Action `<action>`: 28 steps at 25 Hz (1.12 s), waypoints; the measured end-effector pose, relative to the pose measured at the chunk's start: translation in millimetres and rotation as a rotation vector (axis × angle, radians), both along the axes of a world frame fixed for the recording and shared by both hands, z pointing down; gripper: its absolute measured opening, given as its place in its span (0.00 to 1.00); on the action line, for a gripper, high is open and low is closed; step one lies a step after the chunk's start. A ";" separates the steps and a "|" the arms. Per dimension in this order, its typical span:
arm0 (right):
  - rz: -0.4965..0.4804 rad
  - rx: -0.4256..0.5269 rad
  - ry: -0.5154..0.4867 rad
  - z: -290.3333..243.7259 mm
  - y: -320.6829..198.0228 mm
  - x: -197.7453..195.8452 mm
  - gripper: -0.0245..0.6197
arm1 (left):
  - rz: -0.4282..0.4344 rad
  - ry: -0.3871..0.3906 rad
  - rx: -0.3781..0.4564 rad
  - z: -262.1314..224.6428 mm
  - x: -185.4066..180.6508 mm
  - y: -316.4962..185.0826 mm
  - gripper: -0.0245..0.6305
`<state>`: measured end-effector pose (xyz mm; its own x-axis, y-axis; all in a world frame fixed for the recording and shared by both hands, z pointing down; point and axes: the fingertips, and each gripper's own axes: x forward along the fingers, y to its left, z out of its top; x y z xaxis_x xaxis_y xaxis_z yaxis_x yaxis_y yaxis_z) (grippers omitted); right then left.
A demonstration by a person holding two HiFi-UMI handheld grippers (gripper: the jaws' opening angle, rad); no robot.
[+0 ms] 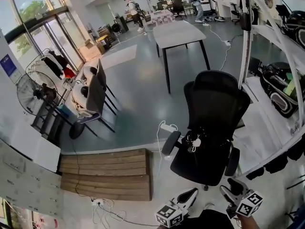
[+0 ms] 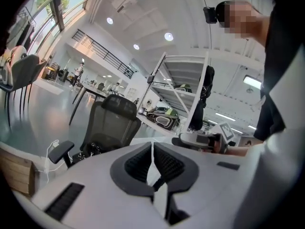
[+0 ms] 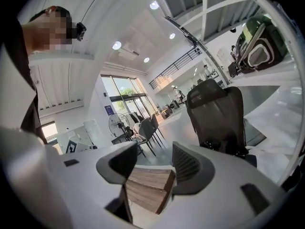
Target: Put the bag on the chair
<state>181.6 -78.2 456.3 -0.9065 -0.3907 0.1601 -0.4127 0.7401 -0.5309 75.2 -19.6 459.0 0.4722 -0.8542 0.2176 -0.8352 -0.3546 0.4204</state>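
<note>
A black mesh office chair (image 1: 213,123) stands in front of me on the grey floor. A small black bag (image 1: 194,141) with a white charm lies on its seat, and it also shows low on the chair (image 2: 90,148) in the left gripper view and on the chair's seat (image 3: 221,147) in the right gripper view. My left gripper (image 1: 189,194) hangs near the chair's front, jaws shut and empty (image 2: 152,149). My right gripper (image 1: 232,186) is beside it, open with nothing between its fingers (image 3: 155,159). Neither touches the bag.
A wooden pallet (image 1: 107,173) lies on the floor to the left. A white rack (image 1: 281,94) with dark bags stands close on the right. A power strip and cable (image 1: 167,127) lie by the chair. A table (image 1: 178,32), dining chairs (image 1: 93,94) and a fan (image 1: 33,94) stand farther off.
</note>
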 end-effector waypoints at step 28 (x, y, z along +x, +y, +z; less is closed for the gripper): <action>0.290 0.248 0.192 -42.8 15.9 -83.2 0.04 | -0.204 -0.245 0.248 -71.0 -164.4 29.9 0.07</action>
<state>98.4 -62.4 413.5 -0.7164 -0.6729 0.1843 -0.6965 0.6746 -0.2446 -89.3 10.4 388.0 0.2475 -0.9657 0.0783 -0.9637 -0.2370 0.1231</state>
